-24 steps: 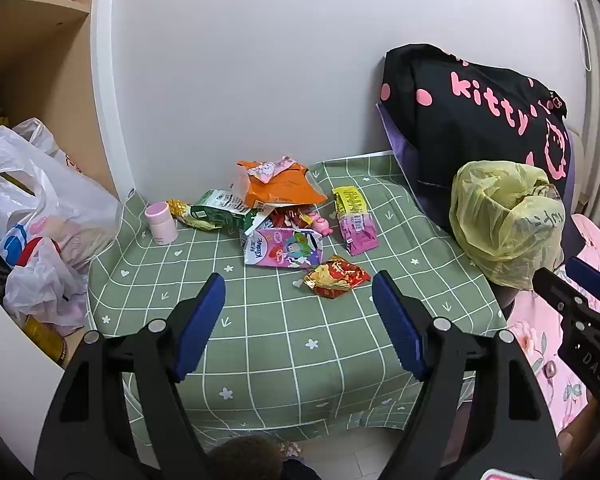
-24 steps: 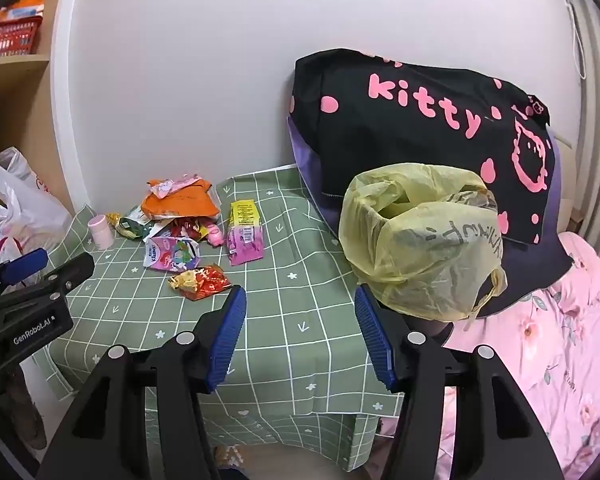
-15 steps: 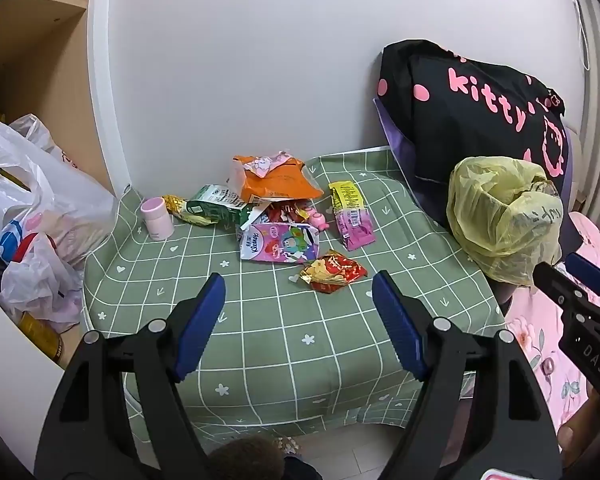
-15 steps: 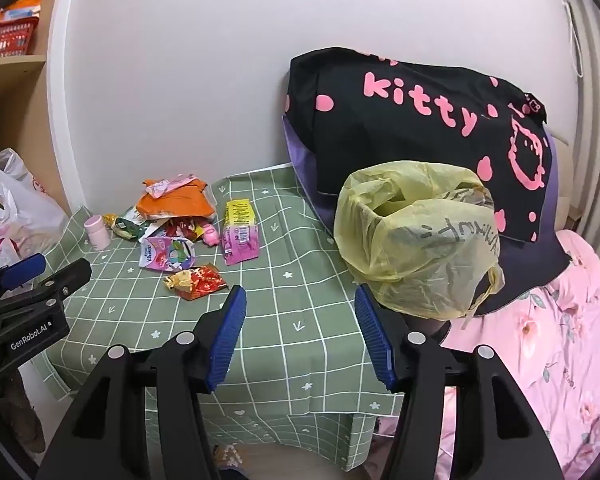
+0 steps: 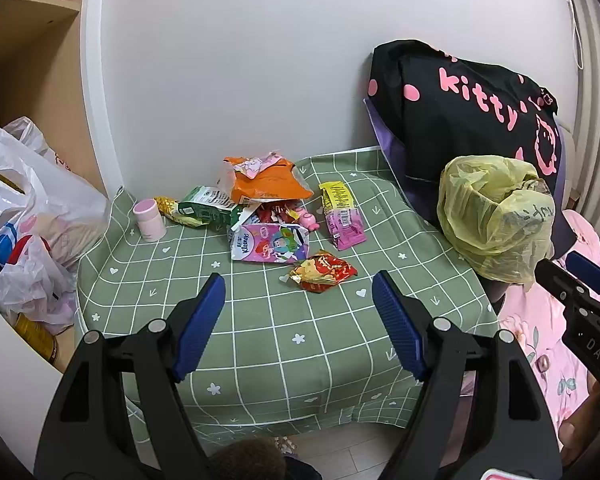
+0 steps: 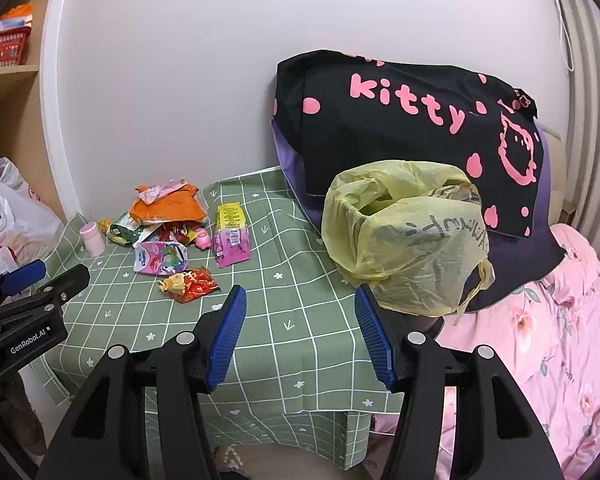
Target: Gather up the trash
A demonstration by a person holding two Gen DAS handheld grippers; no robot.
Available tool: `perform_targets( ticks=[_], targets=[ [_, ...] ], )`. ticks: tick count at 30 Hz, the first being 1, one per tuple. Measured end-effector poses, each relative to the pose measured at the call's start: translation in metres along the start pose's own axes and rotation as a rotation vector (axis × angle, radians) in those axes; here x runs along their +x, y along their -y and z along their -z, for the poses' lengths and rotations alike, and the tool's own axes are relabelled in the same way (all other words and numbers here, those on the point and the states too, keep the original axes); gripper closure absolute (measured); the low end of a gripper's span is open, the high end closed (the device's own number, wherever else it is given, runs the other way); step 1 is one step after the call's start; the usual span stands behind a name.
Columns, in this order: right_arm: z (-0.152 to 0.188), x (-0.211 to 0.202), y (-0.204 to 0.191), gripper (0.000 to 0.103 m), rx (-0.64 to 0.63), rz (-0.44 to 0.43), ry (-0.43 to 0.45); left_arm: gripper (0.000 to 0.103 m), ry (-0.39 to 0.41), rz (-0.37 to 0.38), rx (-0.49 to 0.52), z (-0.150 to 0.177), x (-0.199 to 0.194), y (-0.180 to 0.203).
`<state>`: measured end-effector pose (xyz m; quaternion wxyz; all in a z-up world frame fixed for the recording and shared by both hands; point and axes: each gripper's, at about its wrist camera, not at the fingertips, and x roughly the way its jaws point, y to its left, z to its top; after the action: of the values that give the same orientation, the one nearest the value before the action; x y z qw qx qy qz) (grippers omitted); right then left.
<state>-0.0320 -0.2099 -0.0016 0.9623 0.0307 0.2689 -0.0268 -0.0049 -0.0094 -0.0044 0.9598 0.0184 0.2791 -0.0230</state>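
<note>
Snack wrappers lie in a heap at the back of a green checked tablecloth (image 5: 260, 320): an orange bag (image 5: 266, 184), a green packet (image 5: 202, 208), a cartoon-printed pouch (image 5: 270, 244), a yellow-and-pink wrapper (image 5: 342, 216) and a red-gold wrapper (image 5: 324, 272) nearest me. A yellow plastic bag (image 5: 496, 216) with its mouth open stands at the table's right edge. My left gripper (image 5: 298, 284) is open and empty above the near half of the cloth. My right gripper (image 6: 300, 300) is also open and empty, just left of the yellow bag (image 6: 408, 240).
A small pink-lidded bottle (image 5: 150, 220) stands left of the heap. A black pillow (image 6: 412, 120) with pink lettering leans on the wall behind the yellow bag. Pink flowered bedding (image 6: 540, 340) is at the right. White plastic bags (image 5: 24, 216) sit beside a wooden shelf at the left.
Both views have slid back and slightly left, so the table and wrappers sit a little farther off. Both grippers stay open; nothing on the table has moved.
</note>
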Motion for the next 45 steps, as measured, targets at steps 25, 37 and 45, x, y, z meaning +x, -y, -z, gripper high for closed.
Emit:
perform_targets(
  ticks=[25,37,45],
  targets=[
    [0.001,0.0014,0.003,0.05,0.005,-0.005,-0.005,0.031,0.004,0.004,0.003,-0.0033,-0.0009,-0.0007],
    [0.0031,0.0031,0.0038,0.05,0.012,-0.007,-0.01,0.031,0.004,0.005,0.004,-0.0039,-0.0004,-0.001],
    [0.0046,0.0046,0.0031,0.05,0.01,-0.012,-0.016,0.031,0.006,0.006,0.005,-0.0029,-0.0009,-0.0006]
  ],
)
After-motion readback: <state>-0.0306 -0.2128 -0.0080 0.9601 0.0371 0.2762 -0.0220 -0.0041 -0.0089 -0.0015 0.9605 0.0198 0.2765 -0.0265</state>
